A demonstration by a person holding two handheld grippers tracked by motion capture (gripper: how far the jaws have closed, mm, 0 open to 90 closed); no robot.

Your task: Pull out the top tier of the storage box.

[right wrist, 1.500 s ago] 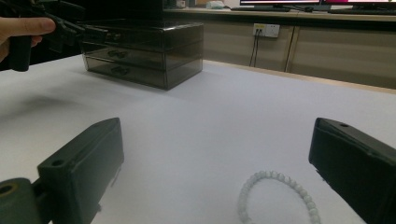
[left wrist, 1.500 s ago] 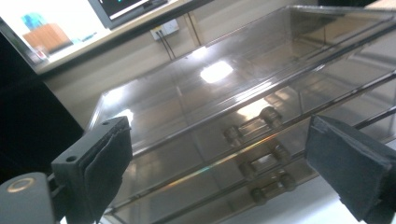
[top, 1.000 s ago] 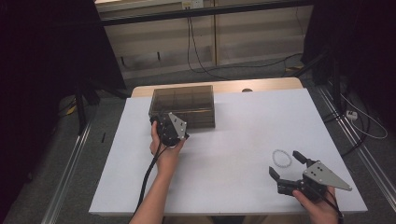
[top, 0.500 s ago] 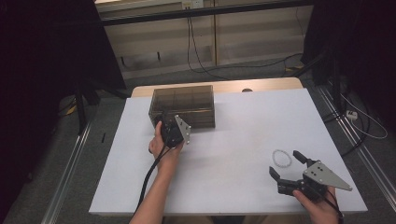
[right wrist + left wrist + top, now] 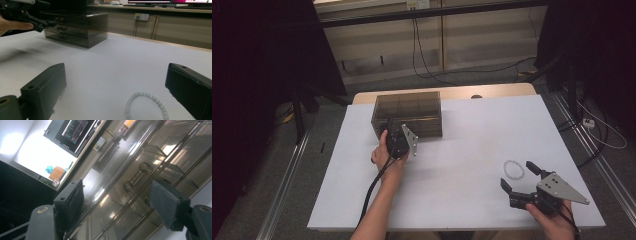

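Observation:
A smoky see-through drawer box [image 5: 407,111] stands at the table's back left. My left gripper [image 5: 390,127] is held up against its front. In the left gripper view its jaws [image 5: 118,195] straddle a small metal drawer handle [image 5: 135,182]; they have just been closing and the pads stand clear of the handle. A white bead bracelet [image 5: 513,169] lies on the table at the front right. My right gripper [image 5: 517,175] rests open right behind it, and the bracelet [image 5: 146,106] lies between and ahead of its wide-apart jaws [image 5: 117,82].
The white table top [image 5: 472,140] ends in a wooden strip [image 5: 492,91] at the back. In the right gripper view the drawer box [image 5: 75,27] and the left gripper [image 5: 32,17] stand far off at the left. Cables and cabinets lie beyond the table.
The left gripper has shifted and tilted slightly at the front of the drawer box. The right gripper and the bracelet are where they were.

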